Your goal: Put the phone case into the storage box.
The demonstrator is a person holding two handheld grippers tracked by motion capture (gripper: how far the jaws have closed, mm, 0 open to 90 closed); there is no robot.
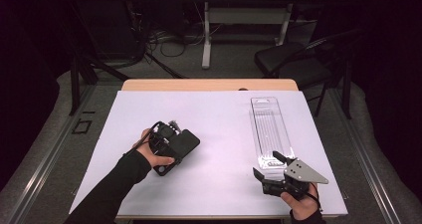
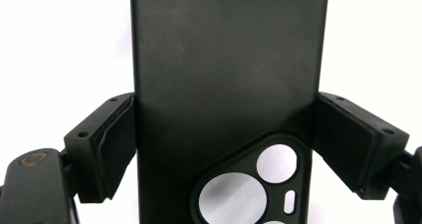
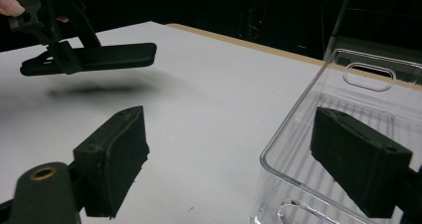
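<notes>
The left tongs [image 2: 226,134] are gripping a matte black rubbery phone case [image 2: 224,74] by its long edges, hovering above the white surface [image 1: 219,134]. The right tongs [image 3: 244,159] are gaping, straddling a clear plastic tray's [image 3: 348,109] wall.

No legible text, labels or brand marks anywhere. No numbers or signs can be read either.

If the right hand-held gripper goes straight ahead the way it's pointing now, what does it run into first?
Most likely the clear plastic tray. The right hand-held gripper stands open with the tray's near corner between its jaws, one inside the tray and one outside over the white table. Depth is hard to judge.
</notes>
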